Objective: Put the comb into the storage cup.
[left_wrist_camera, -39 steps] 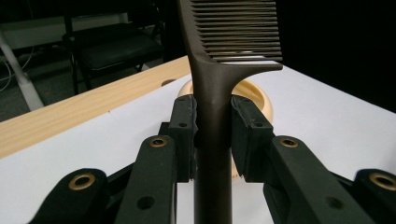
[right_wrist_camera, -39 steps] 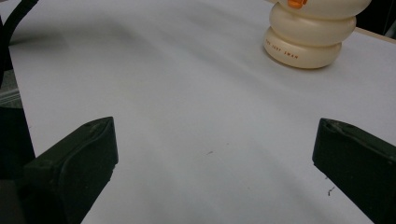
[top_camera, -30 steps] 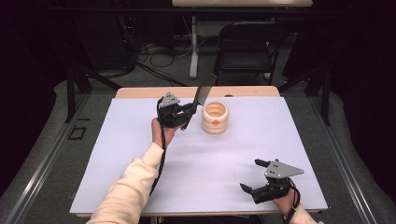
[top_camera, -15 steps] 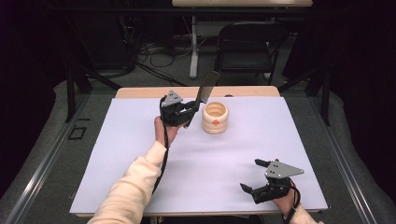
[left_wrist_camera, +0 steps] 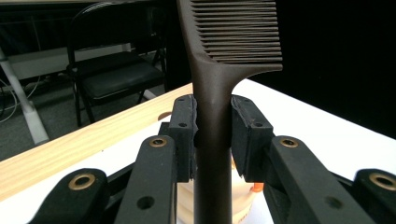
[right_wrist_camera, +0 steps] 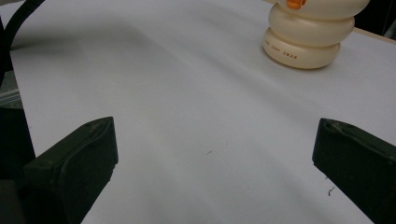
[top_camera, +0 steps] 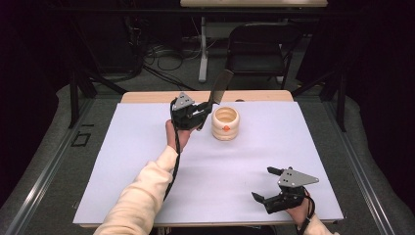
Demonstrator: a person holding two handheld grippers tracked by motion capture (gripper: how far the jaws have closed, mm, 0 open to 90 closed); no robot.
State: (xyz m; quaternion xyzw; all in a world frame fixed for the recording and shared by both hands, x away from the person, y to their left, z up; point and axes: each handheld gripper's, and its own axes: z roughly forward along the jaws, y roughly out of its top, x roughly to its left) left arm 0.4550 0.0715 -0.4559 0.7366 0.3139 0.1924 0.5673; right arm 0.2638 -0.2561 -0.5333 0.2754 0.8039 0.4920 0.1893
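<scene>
Left hand-held gripper (top_camera: 199,113) clamps the dark comb (top_camera: 219,89) by its handle, teeth end tilted up-and-away; right hand-held gripper (top_camera: 268,187) gapes wide.

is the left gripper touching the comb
Touching: the left gripper view shows the left gripper fingers pressed against both sides of the dark comb handle.

The high view looks forward and down over the whole table (top_camera: 147,147). The left gripper view sits close behind a comb (left_wrist_camera: 212,107), facing far. The right gripper view skims low; both apparently share the cream holder (right_wrist_camera: 308,35).
</scene>
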